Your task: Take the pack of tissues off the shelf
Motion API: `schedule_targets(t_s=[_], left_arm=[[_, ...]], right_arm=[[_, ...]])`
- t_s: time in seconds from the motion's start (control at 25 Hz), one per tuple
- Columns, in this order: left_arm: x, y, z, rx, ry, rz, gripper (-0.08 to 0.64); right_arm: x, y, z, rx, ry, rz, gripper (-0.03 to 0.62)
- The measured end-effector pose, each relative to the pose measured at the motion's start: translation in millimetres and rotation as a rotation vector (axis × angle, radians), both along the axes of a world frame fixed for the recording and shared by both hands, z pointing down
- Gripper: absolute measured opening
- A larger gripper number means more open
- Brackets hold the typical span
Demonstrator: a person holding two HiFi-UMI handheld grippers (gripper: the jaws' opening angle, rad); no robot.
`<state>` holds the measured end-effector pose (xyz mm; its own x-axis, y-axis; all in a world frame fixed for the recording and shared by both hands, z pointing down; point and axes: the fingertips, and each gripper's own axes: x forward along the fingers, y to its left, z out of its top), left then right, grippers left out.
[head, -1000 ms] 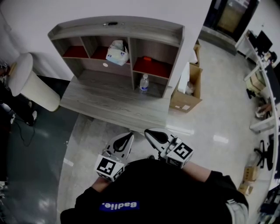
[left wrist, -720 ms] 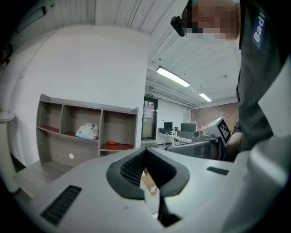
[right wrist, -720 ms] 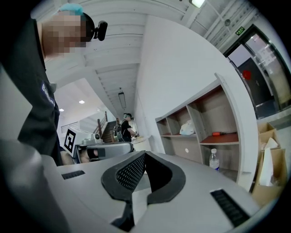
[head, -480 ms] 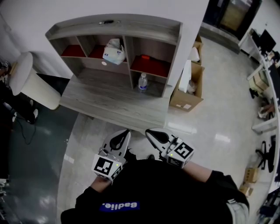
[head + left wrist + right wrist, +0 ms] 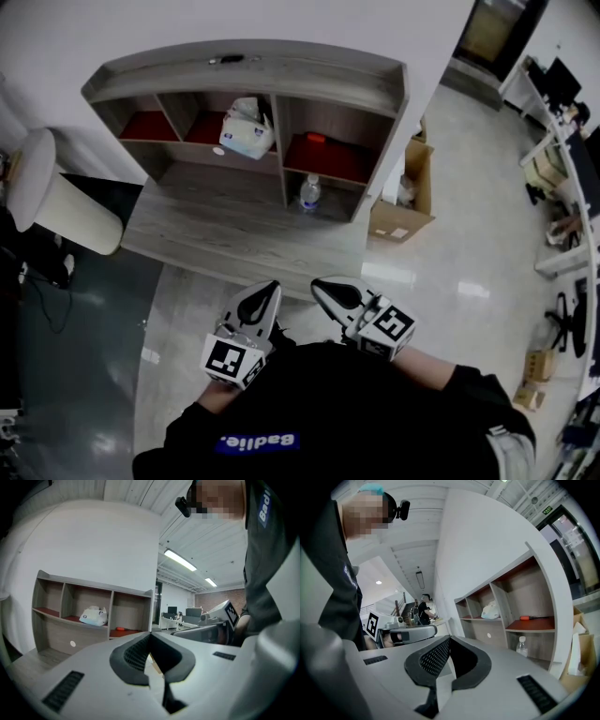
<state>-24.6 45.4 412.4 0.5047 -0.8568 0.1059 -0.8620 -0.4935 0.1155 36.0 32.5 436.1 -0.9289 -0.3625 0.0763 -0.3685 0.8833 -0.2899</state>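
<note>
In the head view, the shelf (image 5: 281,80) and the desk (image 5: 225,220) under it sit a little larger and lower in frame than a moment ago, so I judge I have stepped closer. Nothing on the shelf has moved. The pack of tissues (image 5: 247,138) lies in the middle upper compartment, leaning toward the divider on its right, with a small orange-handled tool (image 5: 316,138) in the next compartment and a water bottle (image 5: 308,193) standing below that. The left gripper (image 5: 267,292) and right gripper (image 5: 323,287) are both held close to my chest, short of the desk's near edge and well apart from the tissues

In the left gripper view, the jaws are pressed fully together with nothing between them. The tissues (image 5: 93,616) show far off to the left of the tips, on the red shelf board

In the right gripper view, those jaws also meet tip to tip and hold nothing. The tissues (image 5: 491,611) sit up and to the right of the tips, still distant

So I read the approach as under way and the grasp as not begun. Either gripper must open before it can take the pack, and I need to reach over the desk to get there
</note>
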Motion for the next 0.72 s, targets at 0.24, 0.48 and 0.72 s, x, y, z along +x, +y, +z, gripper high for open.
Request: schedule_targets(t_s=[0.24,0.48,0.72], left_arm=[[-43,-40,0,0.004,-0.005,0.017,0.003],[-77,-76,6,-0.004,0.003,0.055,0.003],[-99,-107,10,-0.004,0.014,0.115,0.003]], right_arm=[[-38,-37,-1,0.002,0.005,0.036,0.029],[-72,-68,1,-0.004,0.02,0.075,0.029],[-93,-93,3,-0.003,0.048,0.13,0.029]])
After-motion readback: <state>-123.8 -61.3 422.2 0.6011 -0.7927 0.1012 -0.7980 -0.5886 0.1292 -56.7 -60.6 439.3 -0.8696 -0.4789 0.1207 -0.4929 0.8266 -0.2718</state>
